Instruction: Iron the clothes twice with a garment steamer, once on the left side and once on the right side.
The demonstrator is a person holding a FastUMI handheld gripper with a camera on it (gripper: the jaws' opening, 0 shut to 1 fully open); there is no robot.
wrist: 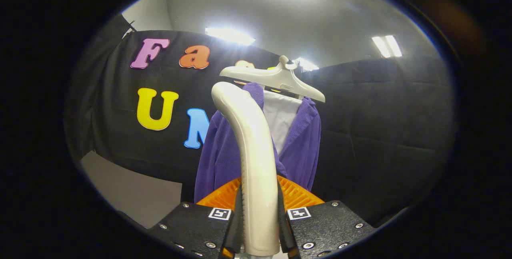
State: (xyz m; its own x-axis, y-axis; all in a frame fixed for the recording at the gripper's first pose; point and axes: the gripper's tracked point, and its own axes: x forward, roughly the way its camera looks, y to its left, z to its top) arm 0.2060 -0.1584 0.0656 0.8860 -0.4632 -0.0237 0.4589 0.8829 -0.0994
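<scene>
Your tool (pixel 259 227) is pinching the garment steamer's white handle (pixel 252 151) between both fingers. The purple jacket (pixel 218 159) hangs on its hanger (pixel 276 78) just beyond. Keep that grip firm and sweep each side slowly.

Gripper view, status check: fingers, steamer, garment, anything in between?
Gripper shut on steamer handle. Purple jacket on white hanger, just beyond steamer. Nothing between them.
</scene>
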